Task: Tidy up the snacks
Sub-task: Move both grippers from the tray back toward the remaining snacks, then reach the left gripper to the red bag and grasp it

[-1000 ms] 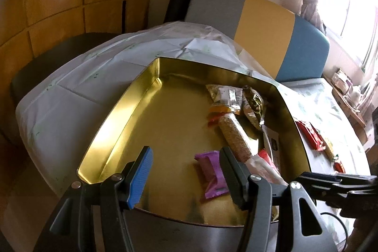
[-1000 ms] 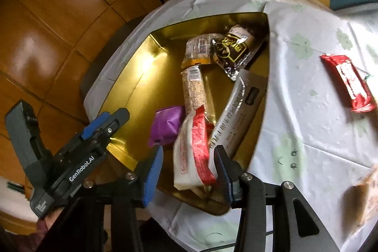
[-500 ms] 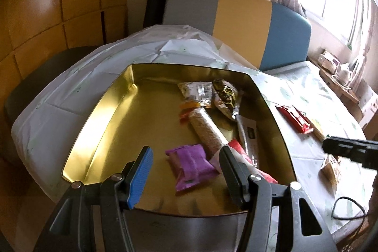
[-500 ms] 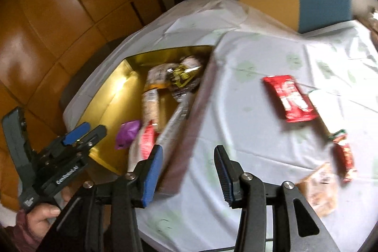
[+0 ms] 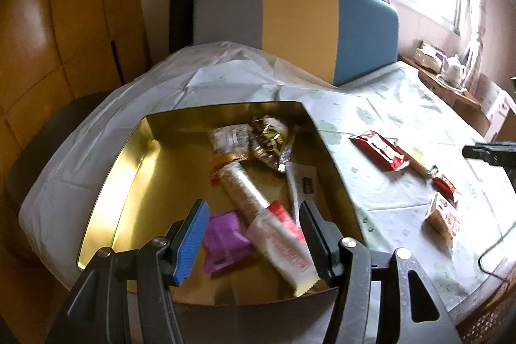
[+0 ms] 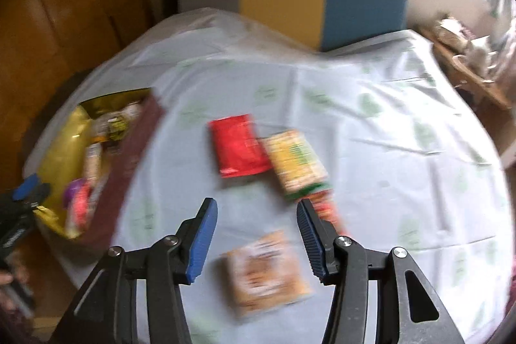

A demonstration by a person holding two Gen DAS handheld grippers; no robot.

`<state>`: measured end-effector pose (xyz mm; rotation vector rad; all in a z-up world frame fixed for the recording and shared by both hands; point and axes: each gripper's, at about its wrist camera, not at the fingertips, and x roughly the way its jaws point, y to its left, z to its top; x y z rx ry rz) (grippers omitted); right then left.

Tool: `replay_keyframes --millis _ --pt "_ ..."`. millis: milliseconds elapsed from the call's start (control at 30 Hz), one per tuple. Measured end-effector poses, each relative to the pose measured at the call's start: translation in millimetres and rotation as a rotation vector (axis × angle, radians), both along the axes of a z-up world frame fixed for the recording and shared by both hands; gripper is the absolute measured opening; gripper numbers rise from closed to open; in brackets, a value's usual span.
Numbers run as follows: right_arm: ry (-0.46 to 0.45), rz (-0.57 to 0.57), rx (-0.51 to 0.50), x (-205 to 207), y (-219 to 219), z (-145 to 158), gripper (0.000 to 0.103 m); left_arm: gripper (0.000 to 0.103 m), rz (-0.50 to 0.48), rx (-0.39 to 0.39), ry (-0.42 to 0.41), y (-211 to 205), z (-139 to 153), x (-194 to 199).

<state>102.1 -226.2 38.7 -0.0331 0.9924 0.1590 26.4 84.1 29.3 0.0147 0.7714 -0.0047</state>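
1. Hovering over the near end of the gold tin (image 5: pixel 106 192), the left gripper (image 5: pixel 251 237) has its jaws spread wide with nothing pinched; a purple packet (image 5: pixel 225 240) and a white-and-red wrapped bar (image 5: pixel 283 244) lie on the tin floor below the gap.
2. Deeper in the tin lie a long oat-coloured bar (image 5: pixel 245 192), a white stick pack (image 5: pixel 301 182), a clear bag with an orange edge (image 5: pixel 230 139) and a dark foil packet (image 5: pixel 269 141), the last two against the far wall.
3. The tin sits on a pale tablecloth with green prints (image 5: pixel 380 182), at the table's left side as the right wrist view shows it (image 6: pixel 69 131).
4. The right gripper (image 6: pixel 256 239) hangs above the open cloth, well apart from the tin; its jaws are opening and nothing sits between the pads.
5. Four snacks lie loose on the cloth: a red packet (image 6: pixel 238 145), touching a yellow-and-green pack (image 6: pixel 295 162) on its right, a small red wrapper (image 6: pixel 325 210) just past the right finger (image 6: pixel 311 242), and an orange-brown packet (image 6: pixel 266 271) nearest the camera, below the gap between the jaws.
6. The right wrist view is smeared by motion, so the printing on these wrappers cannot be read, and the orange-brown packet may be a biscuit pack.
7. Behind the table stands a chair back (image 5: pixel 296 21) in grey, yellow and blue panels.
8. At the left edge of the right wrist view, the left gripper's blue pad (image 6: pixel 27 187) shows beside the tin.
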Motion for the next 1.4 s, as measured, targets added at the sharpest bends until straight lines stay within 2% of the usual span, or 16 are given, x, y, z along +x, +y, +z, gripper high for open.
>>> replay_keyframes --millis 33,133,233,267,300,333,467,667,800,967,1033,1400 --pt "-0.01 -0.016 -0.024 3.5 -11.9 -0.5 0.061 0.059 -0.007 0.004 -0.001 -3.3 1.4 0.8" --pt "-0.017 -0.094 -0.072 16.7 -47.4 -10.7 0.062 0.059 -0.039 0.03 0.0 -20.7 6.9 4.5" --pt "-0.005 -0.221 0.003 20.7 -85.9 -27.5 0.062 0.059 -0.069 0.05 0.005 -39.7 9.4 8.5" --pt "0.064 -0.291 -0.003 24.3 -99.1 -37.5 0.061 0.059 -0.082 0.052 0.008 -47.8 9.9 10.2" --pt "0.086 -0.329 -0.003 25.6 -105.6 -40.0 0.061 0.059 -0.092 0.053 0.011 -53.8 9.4 12.0" --pt "0.066 -0.369 0.04 25.0 -117.1 -36.9 0.061 0.059 -0.101 0.056 0.015 -59.5 9.1 13.4" --pt "0.108 -0.439 0.115 26.3 -135.4 -40.3 0.061 0.059 -0.165 0.078 0.032 -93.1 5.8 19.3" --pt "0.124 -0.422 0.132 28.4 -132.8 -42.2 0.061 0.059 -0.244 0.079 0.066 -129.3 -2.6 22.2" --pt "0.134 -0.397 0.116 25.5 -126.5 -44.6 0.061 0.059 -0.292 0.06 0.125 -148.7 -17.4 17.6" --pt "0.142 -0.377 0.098 25.3 -122.1 -46.5 0.061 0.047 -0.351 0.055 0.194 -166.4 -33.2 16.1" --pt "0.131 -0.368 0.097 25.2 -121.1 -45.0 0.061 0.042 -0.353 0.036 0.209 -170.0 -34.0 19.0" --pt "0.141 -0.327 0.094 27.3 -114.1 -45.9 0.061 0.041 -0.264 -0.058 0.284 -177.5 -41.5 77.3"
